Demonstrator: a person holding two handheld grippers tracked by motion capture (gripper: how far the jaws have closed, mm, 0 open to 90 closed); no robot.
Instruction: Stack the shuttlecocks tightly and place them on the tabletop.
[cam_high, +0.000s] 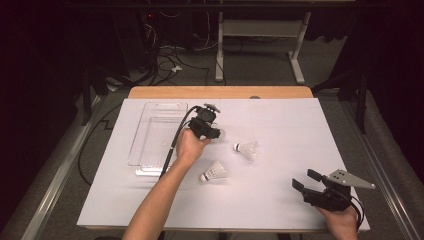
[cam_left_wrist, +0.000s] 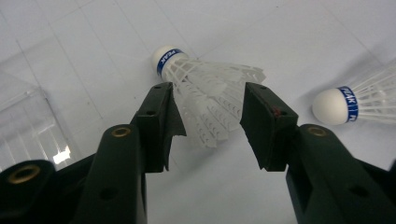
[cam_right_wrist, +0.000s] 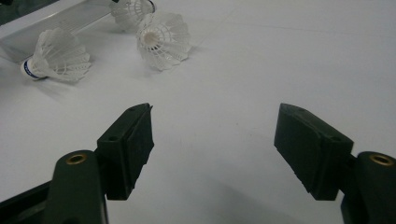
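The white plastic shuttlecock with a blue band round its cork (cam_left_wrist: 205, 100) lies on its side on the white table sheet (cam_high: 280, 120), skirt fanned toward the camera, and the left gripper (cam_high: 218, 133) is right over it, jaws wide with one on either side of the skirt, not yet touching. That straddle looks like the set-up for a pinch across the feathers, the soft part that gives without rolling away. Just beside it in the left gripper view, a second white shuttlecock (cam_left_wrist: 355, 103) lies on its side too; from above it rests toward the table's middle (cam_high: 247, 148). A third shuttlecock (cam_high: 213, 171) sits nearer the person, close to the left forearm. To the left, the clear plastic tray (cam_high: 150, 135) lies on the sheet with nothing visible in it, probably the drop-off, which would explain working the nearest bird first. Down at the near right corner, the right gripper (cam_high: 303, 180) hangs wide open, parked well apart from everything.
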